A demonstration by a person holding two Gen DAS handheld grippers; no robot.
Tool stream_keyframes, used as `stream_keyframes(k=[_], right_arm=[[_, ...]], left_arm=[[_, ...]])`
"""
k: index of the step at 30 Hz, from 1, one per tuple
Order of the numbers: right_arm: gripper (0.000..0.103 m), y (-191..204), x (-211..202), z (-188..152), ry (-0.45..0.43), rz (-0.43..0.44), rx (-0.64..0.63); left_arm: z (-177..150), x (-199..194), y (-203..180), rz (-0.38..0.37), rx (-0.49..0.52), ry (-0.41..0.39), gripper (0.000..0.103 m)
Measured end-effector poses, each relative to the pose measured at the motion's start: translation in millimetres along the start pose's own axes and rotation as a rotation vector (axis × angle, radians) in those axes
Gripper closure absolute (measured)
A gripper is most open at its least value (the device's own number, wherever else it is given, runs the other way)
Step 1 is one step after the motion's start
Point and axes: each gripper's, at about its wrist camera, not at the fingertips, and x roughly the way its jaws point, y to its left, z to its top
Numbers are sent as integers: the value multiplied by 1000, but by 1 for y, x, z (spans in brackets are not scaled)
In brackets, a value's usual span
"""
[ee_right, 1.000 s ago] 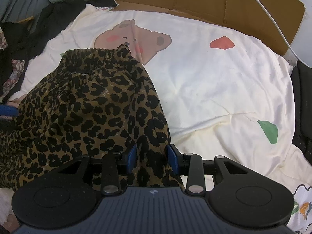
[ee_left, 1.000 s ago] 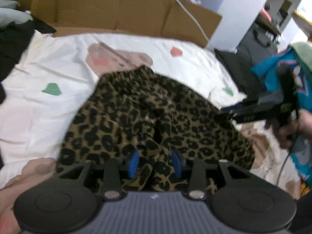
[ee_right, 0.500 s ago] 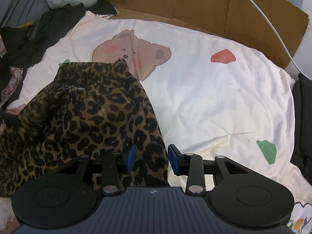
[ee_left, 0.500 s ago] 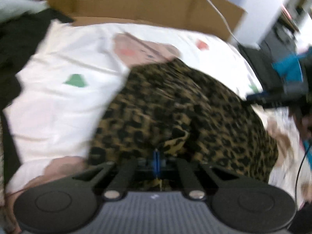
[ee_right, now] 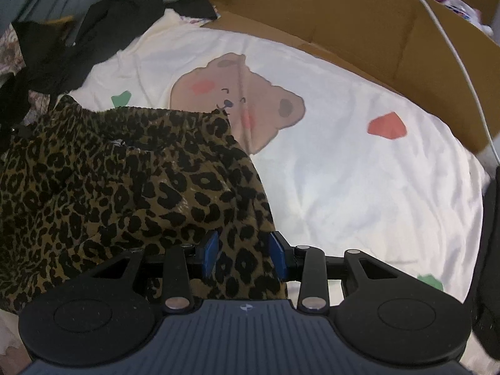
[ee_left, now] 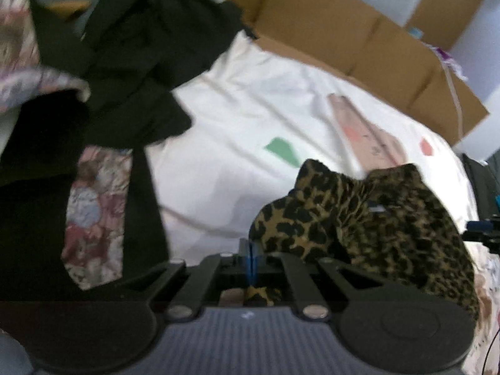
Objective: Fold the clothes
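While no writing can be read on anything in view, a small pale tag [ee_left: 376, 208] is seen on the leopard garment [ee_right: 131, 187], too blurred to make out. The left gripper [ee_left: 251, 259] is pointed steeply down with its blue pads pressed together; a scrap of leopard cloth shows behind them, so the garment's edge appears pinched. The right gripper [ee_right: 243, 251] is likewise tilted down, its pads spread part-way with a fold of the garment lying between them; whether they press on it cannot be told. The garment is heaped on a cream sheet [ee_right: 359, 187] printed with a bear [ee_right: 250, 106], beside dark clothes [ee_left: 131, 72] and before a cardboard box [ee_right: 359, 18].
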Motion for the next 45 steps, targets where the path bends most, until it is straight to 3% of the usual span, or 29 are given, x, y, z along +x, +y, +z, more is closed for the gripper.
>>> stream_keyframes(k=[4,9,13,14,18,22,24,27,30,31,32,33,34,35,37,41,45], right_arm=[[60,0,8,9,6,6,-14],[60,-1,21,19,13,5,-50],[60,-7,35,25,21,9,-52],[60,-8,39,26,23,12,-54],[58,-12,52,31,20,10,-69],[57,-8,63,41,1,19,-102],[56,-4,69,47,-7,18,-119],[56,1,80,58,-21,29,-131],[56,6,90,66,-20,46,-169],[56,9,93,68,-17,50,-187],[57,10,97,69,-10,50,-203],[58,9,99,68,-9,56,-208],[81,7,100,68,-7,80,-192],[92,5,100,68,-5,106,-174],[100,0,96,66,-7,97,-126],[103,-14,81,59,-1,-7,9],[103,-25,55,47,3,-58,97]], left_arm=[[-1,5,15,-13,-42,-1,80],[1,6,9,-97,-15,-28,78],[0,19,-10,-128,69,-20,63],[0,25,-14,-126,90,-15,57],[0,47,-17,-100,116,12,55],[0,56,-19,-21,140,3,45],[0,61,-18,-19,146,12,42],[-1,67,-17,-33,155,22,43],[0,71,-18,-53,158,29,53],[0,72,-19,-59,160,29,60],[0,73,-20,-65,165,30,76],[1,73,-21,-68,169,32,82],[2,73,-22,-67,172,33,88],[3,72,-24,-69,171,32,95],[5,68,-25,-74,160,23,96],[11,55,-28,-67,140,-19,98],[18,43,-41,-40,144,-67,98]])
